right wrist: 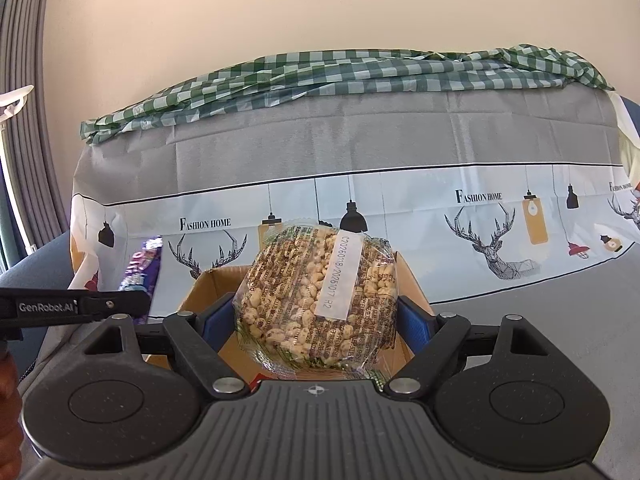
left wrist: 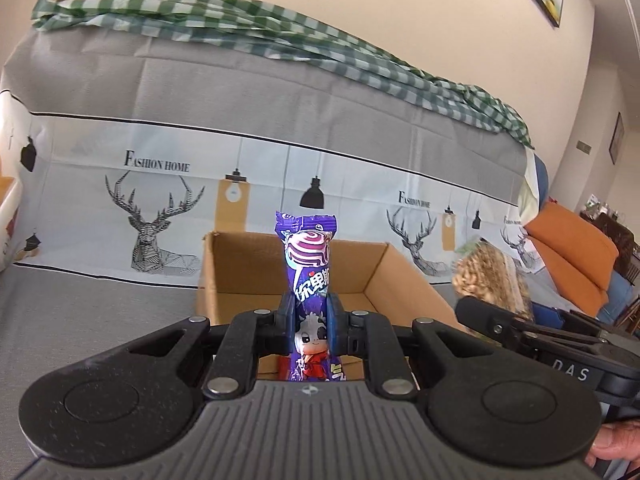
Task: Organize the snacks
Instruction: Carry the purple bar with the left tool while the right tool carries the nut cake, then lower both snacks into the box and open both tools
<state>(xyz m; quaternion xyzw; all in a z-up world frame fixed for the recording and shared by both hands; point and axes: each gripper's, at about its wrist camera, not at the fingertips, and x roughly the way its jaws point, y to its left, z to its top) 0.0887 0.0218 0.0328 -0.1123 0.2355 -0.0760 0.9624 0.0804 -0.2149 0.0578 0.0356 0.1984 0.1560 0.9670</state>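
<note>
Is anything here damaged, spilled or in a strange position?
Nothing looks damaged or spilled. The left gripper holds the purple candy packet upright, and the right gripper holds the sealed puffed-grain cake, both in front of the open cardboard box. Only the green checked cloth lies crumpled on the sofa back.

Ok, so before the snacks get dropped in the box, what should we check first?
1. Left gripper pinches the purple candy packet firmly: ok.
2. Right gripper grips the round puffed grain cake: ok.
3. Cardboard box is open on top: ok.
4. Both snacks are held in front of the box: ok.
5. Room left inside the box: cannot tell, the grippers hide most of its floor.
6. The two grippers are apart, not touching: ok.
</note>
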